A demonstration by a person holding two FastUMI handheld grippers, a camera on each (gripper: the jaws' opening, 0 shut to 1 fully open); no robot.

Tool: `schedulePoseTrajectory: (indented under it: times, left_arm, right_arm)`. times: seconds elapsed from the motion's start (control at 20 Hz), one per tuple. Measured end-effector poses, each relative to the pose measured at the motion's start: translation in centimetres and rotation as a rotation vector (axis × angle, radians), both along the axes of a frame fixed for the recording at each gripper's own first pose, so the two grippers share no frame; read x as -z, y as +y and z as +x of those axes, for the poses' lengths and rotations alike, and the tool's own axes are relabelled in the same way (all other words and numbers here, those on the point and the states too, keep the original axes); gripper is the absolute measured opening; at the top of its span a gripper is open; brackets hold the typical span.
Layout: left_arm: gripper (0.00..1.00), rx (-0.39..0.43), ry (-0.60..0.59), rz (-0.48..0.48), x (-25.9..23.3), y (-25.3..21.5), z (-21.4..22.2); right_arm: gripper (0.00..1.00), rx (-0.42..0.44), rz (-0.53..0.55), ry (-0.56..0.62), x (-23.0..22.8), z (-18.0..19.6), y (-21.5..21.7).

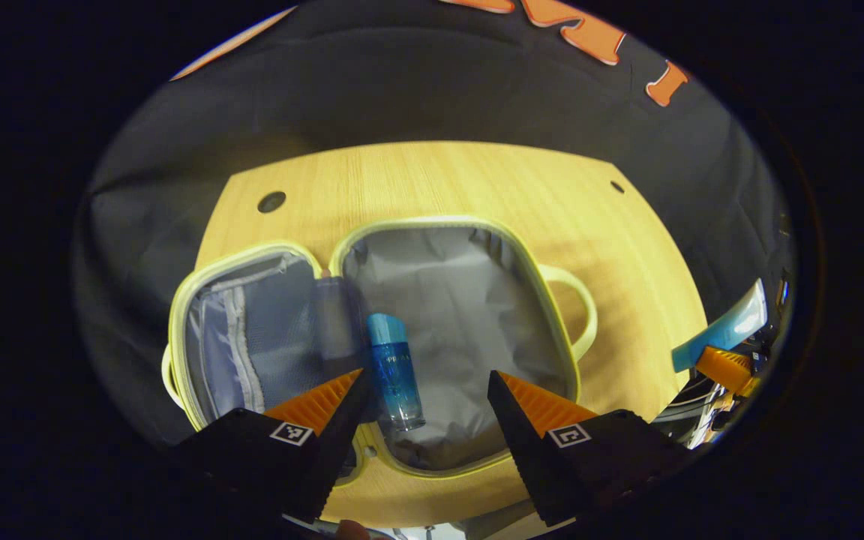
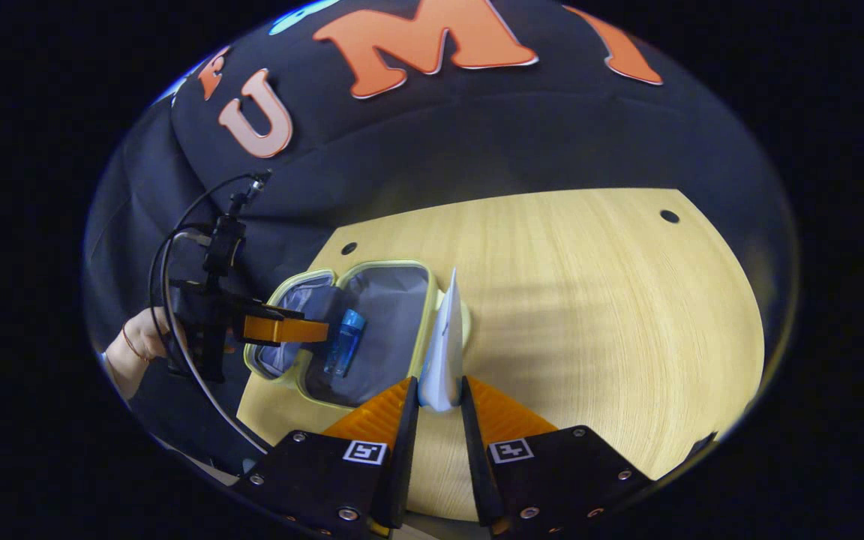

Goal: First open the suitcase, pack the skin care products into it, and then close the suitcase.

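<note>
Now the suitcase [image 1: 469, 300] lies open on the wooden table [image 1: 477, 187], a blue bottle [image 1: 394, 371] lying in its grey-lined half beside the hinge. Above it, the left gripper [image 1: 426, 390] hangs wide apart, holding nothing. Right of the suitcase, the right gripper [image 2: 438, 401] pinches a pale tube [image 2: 443, 349] upright.

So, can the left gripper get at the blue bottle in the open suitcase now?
Probably yes. The left gripper is open just above the blue bottle, which lies uncovered in the open suitcase; nothing lies between them. The right gripper holds a tube off to the side.
</note>
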State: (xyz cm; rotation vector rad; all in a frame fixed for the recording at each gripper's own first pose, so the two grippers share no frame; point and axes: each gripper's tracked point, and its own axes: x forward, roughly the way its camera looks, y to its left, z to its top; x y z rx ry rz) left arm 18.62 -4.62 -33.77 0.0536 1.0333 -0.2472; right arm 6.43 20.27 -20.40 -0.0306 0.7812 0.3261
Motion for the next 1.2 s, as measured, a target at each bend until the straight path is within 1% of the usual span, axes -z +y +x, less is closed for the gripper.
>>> schedulePoseTrajectory:
  times: [0.1, 0.25, 0.35, 0.45, 0.5, 0.55, 0.6, 0.75, 0.85, 0.95, 1.1, 1.2]
  left_arm:
    - [0.98, -0.020, -0.096, -0.029, -3.1, 1.3, 0.0]
    - [0.98, -0.064, -0.233, -0.010, -7.8, 4.7, -0.6]
    - [0.98, -0.101, -0.307, 0.013, -10.6, 7.3, -1.3]
    - [0.97, -0.128, -0.365, -0.003, -13.3, 9.6, -2.6]
    - [0.97, -0.144, -0.380, -0.014, -13.7, 10.5, -3.3]
    - [0.99, -0.163, -0.396, -0.018, -14.2, 11.7, -3.7]
    - [0.97, -0.180, -0.407, -0.016, -14.6, 12.7, -4.2]
    - [0.97, -0.215, -0.402, -0.029, -14.9, 14.6, -5.9]
    - [0.97, -0.231, -0.390, -0.034, -14.3, 15.7, -6.5]
    - [0.97, -0.236, -0.381, -0.022, -13.5, 16.8, -7.0]
    - [0.97, -0.243, -0.373, -0.020, -13.4, 17.3, -7.5]
    - [0.98, -0.242, -0.368, -0.016, -13.2, 17.8, -7.5]
  right_arm:
    - [0.36, -0.073, -0.027, 0.037, -0.4, 0.8, 2.5]
    - [0.36, -0.181, -0.093, 0.095, 0.0, 2.3, 6.0]
    - [0.36, -0.226, -0.112, 0.147, 0.6, 2.9, 8.3]
    - [0.35, -0.260, -0.093, 0.216, 1.8, 3.0, 10.4]
    - [0.36, -0.272, -0.097, 0.265, 2.8, 2.9, 11.3]
    - [0.36, -0.272, -0.107, 0.310, 4.0, 2.9, 11.7]
    - [0.36, -0.268, -0.121, 0.355, 5.2, 2.8, 11.8]
    - [0.36, -0.224, -0.167, 0.436, 8.6, 3.4, 12.4]
    - [0.36, -0.189, -0.201, 0.458, 10.3, 4.1, 12.2]
    - [0.36, -0.165, -0.226, 0.452, 11.5, 4.8, 11.9]
    - [0.36, -0.139, -0.227, 0.434, 11.8, 5.5, 12.2]
    - [0.39, -0.139, -0.216, 0.435, 12.0, 5.5, 12.7]
